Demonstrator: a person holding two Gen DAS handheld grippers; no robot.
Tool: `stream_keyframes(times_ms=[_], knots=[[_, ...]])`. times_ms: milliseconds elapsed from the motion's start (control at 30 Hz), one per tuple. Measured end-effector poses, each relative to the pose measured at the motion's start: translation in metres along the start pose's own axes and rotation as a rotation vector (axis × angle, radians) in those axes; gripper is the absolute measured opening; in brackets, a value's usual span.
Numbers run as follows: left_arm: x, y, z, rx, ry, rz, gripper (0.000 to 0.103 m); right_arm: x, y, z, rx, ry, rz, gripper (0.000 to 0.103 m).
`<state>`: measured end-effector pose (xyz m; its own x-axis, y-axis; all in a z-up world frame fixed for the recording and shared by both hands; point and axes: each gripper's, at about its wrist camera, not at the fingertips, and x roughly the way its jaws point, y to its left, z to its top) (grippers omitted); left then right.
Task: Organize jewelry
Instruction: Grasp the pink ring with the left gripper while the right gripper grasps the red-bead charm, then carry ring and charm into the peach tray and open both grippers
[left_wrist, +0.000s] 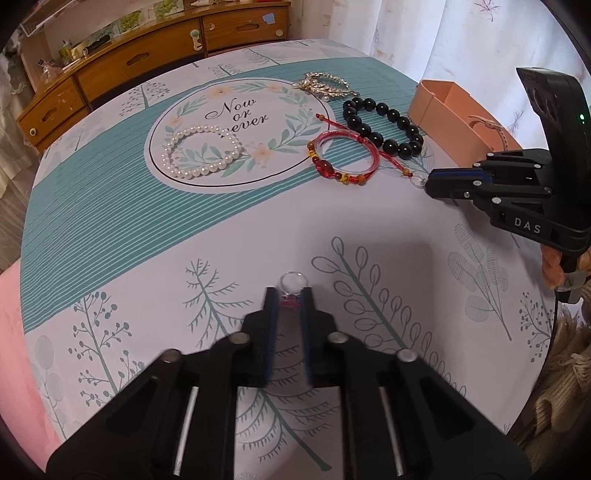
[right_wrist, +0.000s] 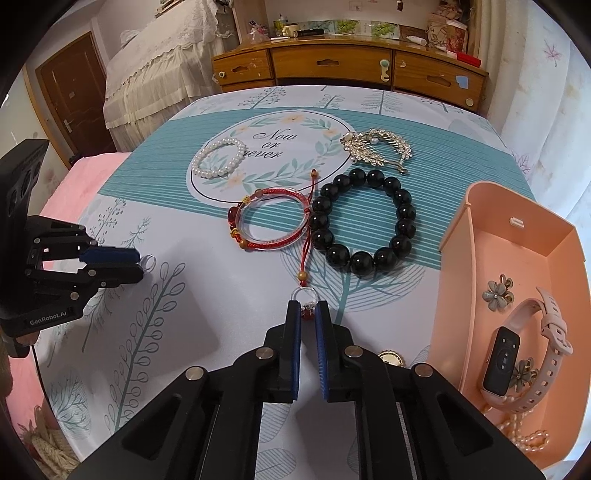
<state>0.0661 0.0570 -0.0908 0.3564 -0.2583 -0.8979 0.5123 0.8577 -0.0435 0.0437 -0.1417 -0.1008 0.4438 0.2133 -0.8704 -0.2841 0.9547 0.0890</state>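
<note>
My left gripper (left_wrist: 289, 295) is shut on a small clear ring (left_wrist: 292, 282) with a red stone, just above the cloth; it also shows in the right wrist view (right_wrist: 138, 262). My right gripper (right_wrist: 307, 308) is shut on another small ring (right_wrist: 304, 295) with a red stone; it also shows in the left wrist view (left_wrist: 424, 182). On the cloth lie a pearl bracelet (right_wrist: 220, 156), a red cord bangle (right_wrist: 271, 221), a black bead bracelet (right_wrist: 364, 221) and a gold hair comb (right_wrist: 378, 147). A pink box (right_wrist: 476, 221) at right holds a watch (right_wrist: 524, 350), flower pieces and pearls.
A patterned tablecloth (right_wrist: 166, 332) covers the table. A wooden dresser (right_wrist: 351, 66) stands behind it. A pink cushion (left_wrist: 14, 332) lies at the left edge. A gold bottle cap (right_wrist: 389, 357) lies beside my right fingers.
</note>
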Motion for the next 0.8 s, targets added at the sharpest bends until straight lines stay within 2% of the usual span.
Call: stream_keyframes(times_ms=[500,800], knots=[[-0.008,-0.004,0.003,-0.036,-0.035,0.031,0.008,-0.013,-0.005,-0.004,0.051,-0.044,0.033,0.008],[-0.023,-0.016,0.006,-0.047,-0.067,0.018,0.008,-0.038,-0.008,-0.009,0.087,-0.082,0.057,0.008]])
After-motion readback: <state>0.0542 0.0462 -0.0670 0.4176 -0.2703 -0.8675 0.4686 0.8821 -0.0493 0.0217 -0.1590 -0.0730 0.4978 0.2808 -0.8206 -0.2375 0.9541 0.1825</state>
